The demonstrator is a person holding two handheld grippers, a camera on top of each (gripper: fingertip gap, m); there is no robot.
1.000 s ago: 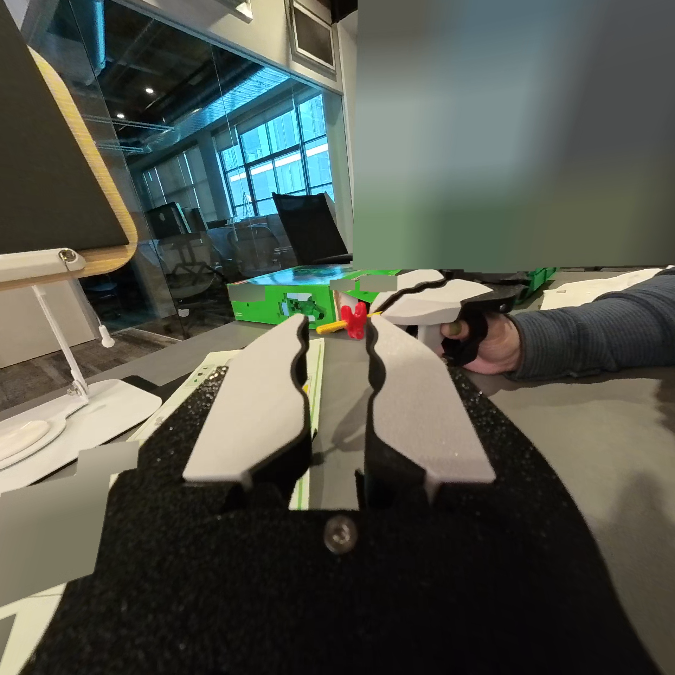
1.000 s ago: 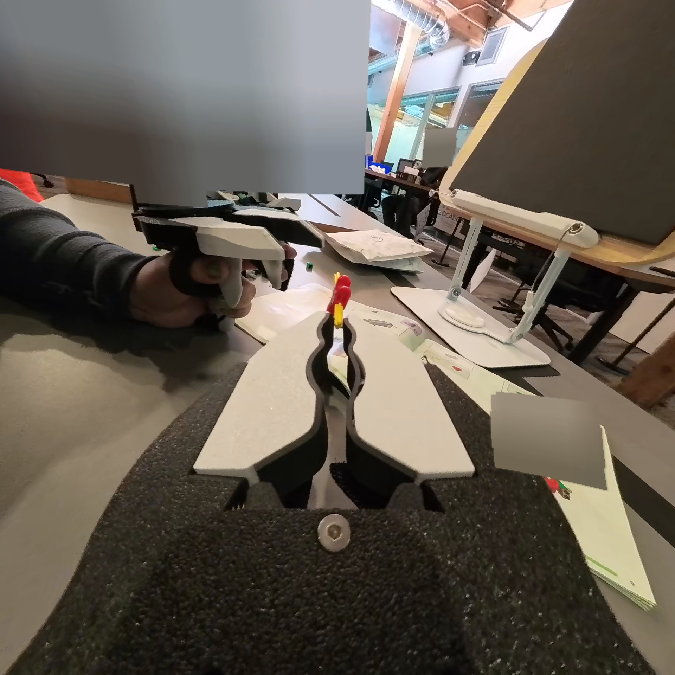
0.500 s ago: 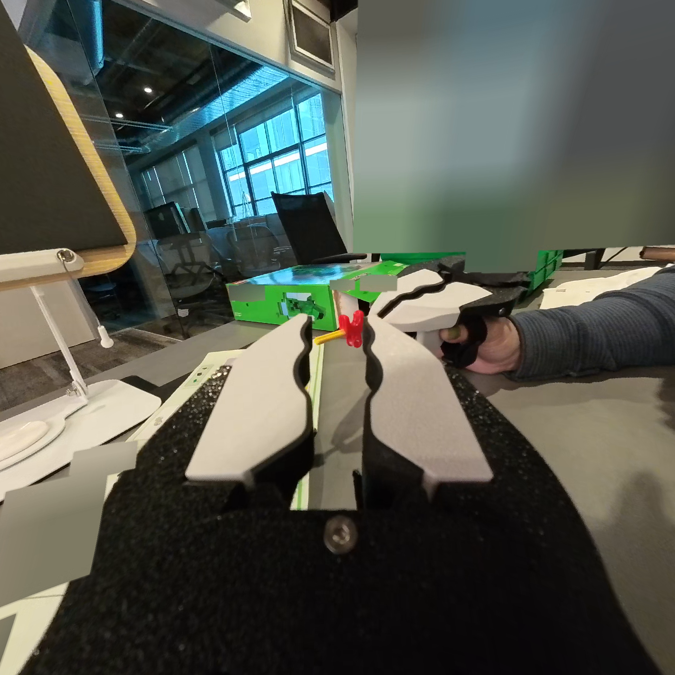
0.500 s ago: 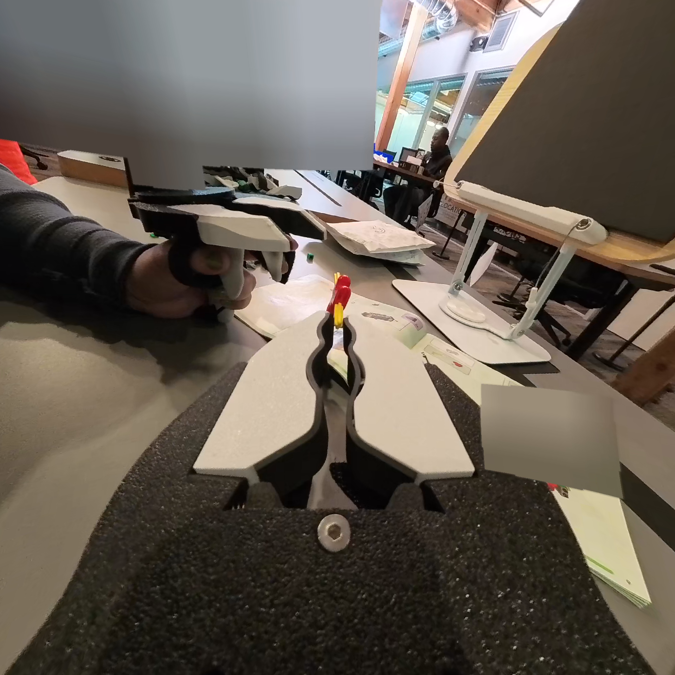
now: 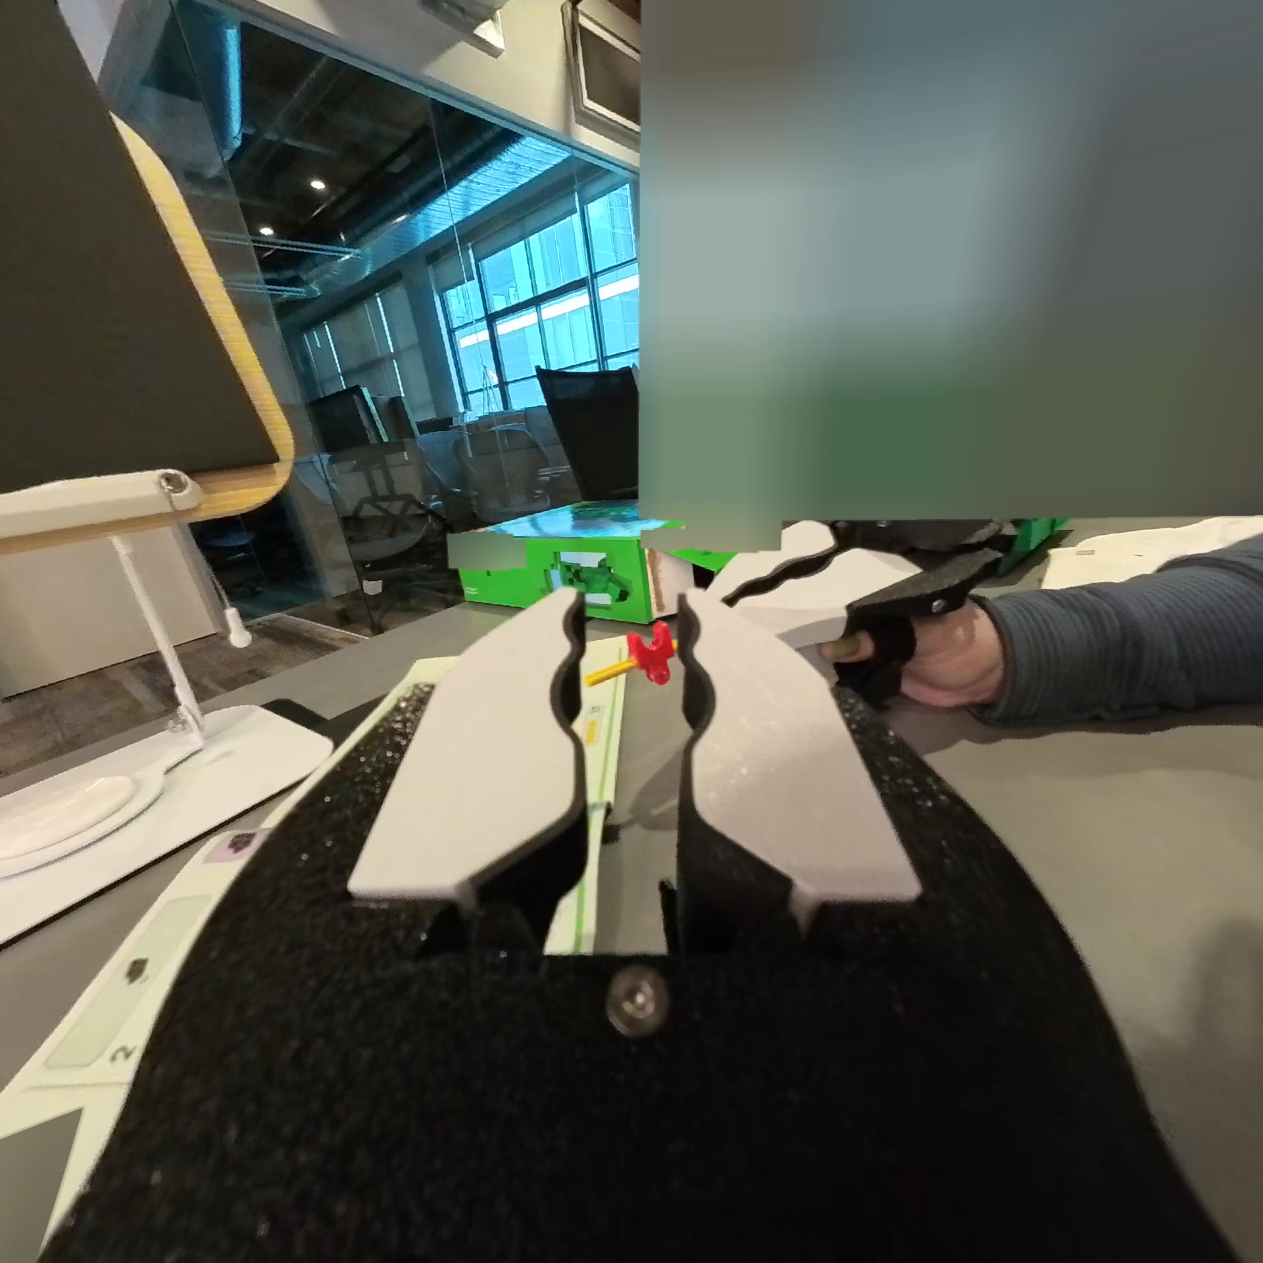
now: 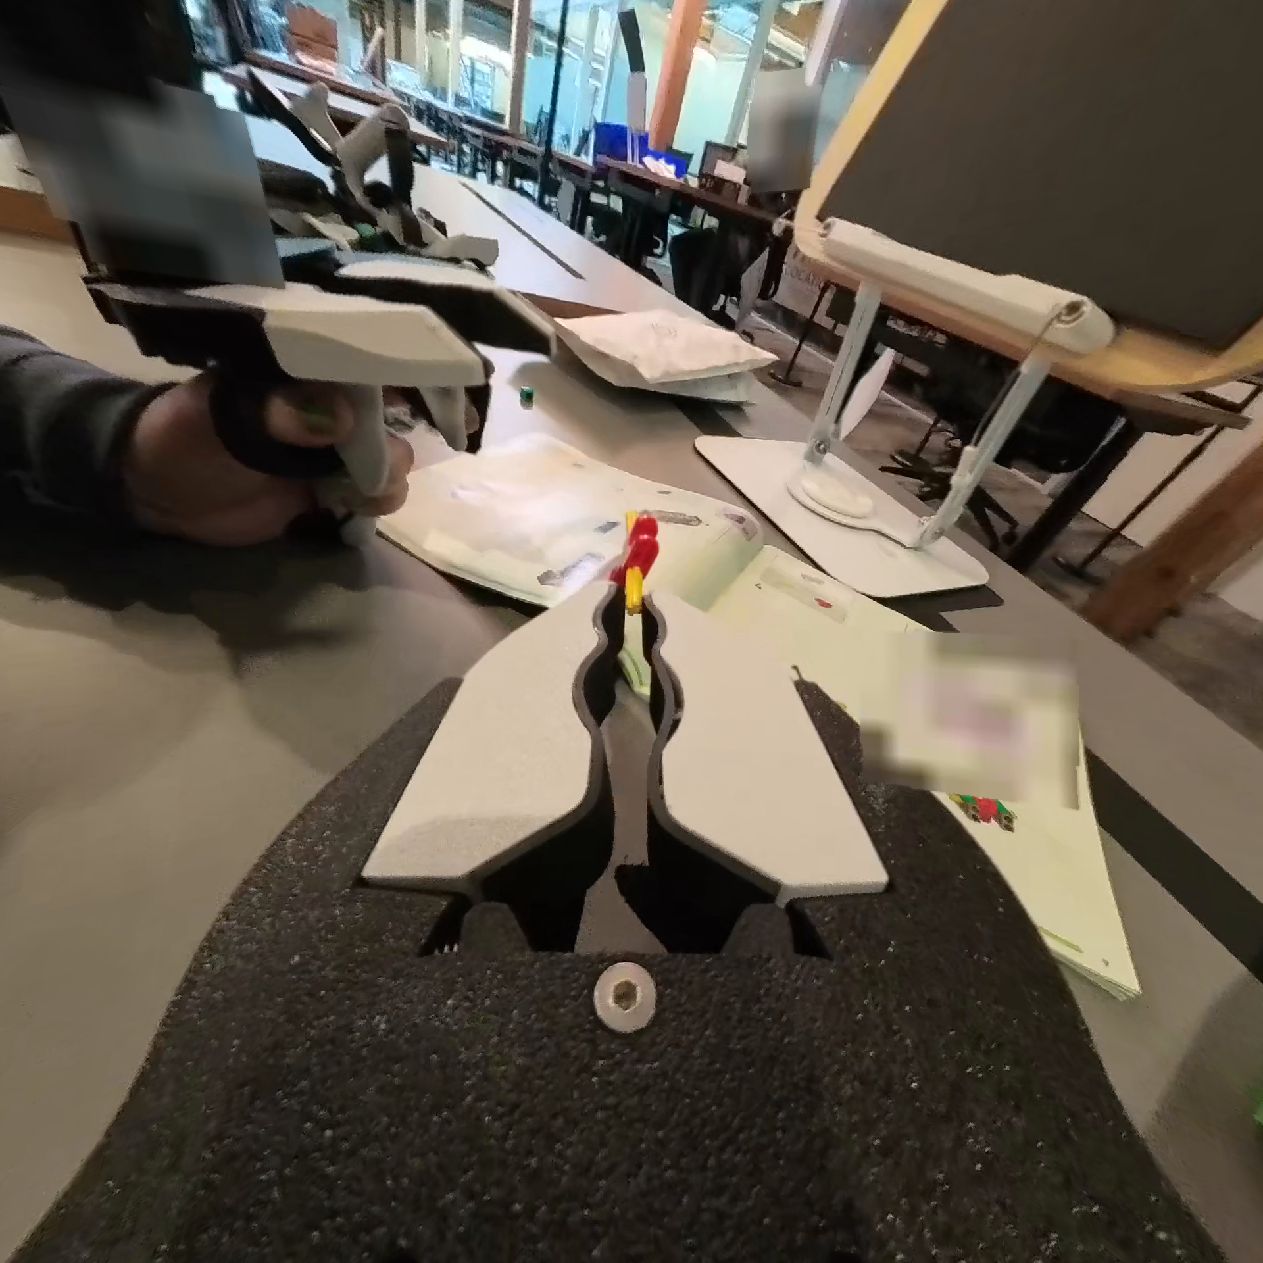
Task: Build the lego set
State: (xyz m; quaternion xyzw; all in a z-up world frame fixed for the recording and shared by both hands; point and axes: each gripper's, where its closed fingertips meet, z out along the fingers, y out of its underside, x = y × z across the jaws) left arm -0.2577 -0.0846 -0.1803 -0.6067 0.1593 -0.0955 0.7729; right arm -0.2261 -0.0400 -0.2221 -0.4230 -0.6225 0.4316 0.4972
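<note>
Left wrist view, far left: white stand (image 5: 171,745) on the grey table (image 5: 1093,806), its arm propping a dark wood-edged board (image 5: 102,273). Glass wall behind, office chairs beyond. Instruction booklet (image 5: 171,957) lies flat beside the stand's base and runs under the left gripper (image 5: 629,608). That gripper's white fingers (image 5: 492,765) stand apart with a clear gap, nothing between them. Through the gap, farther off: the lego piece (image 5: 649,656), a red part on a yellow axle, axle pointing left, raised above the booklet. Green box (image 5: 567,574) on the table behind it. To the right, the right gripper (image 5: 690,642) comes in from the side, its tips partly hidden behind the left gripper's right finger; a hand (image 5: 943,656) in a dark ribbed sleeve grips its handle, forearm on the table. Right wrist view, far left: the other hand (image 6: 225,471) holds the left gripper (image 6: 478,383) by its black handle above the table (image 6: 137,717); its jaw gap is not readable from this angle. Blurred white plastic bags (image 6: 547,526) lie under and ahead of it, another bag (image 6: 656,348) farther back, a tiny green piece (image 6: 526,393) between. Centre: the right gripper (image 6: 632,601) is pinched narrow on the lego piece (image 6: 639,553), clamping the yellow axle at the very tips, red part sticking out forward, above the booklet (image 6: 991,888). Right: the stand (image 6: 854,519) and tilted board (image 6: 1059,171), well apart from the piece.
</note>
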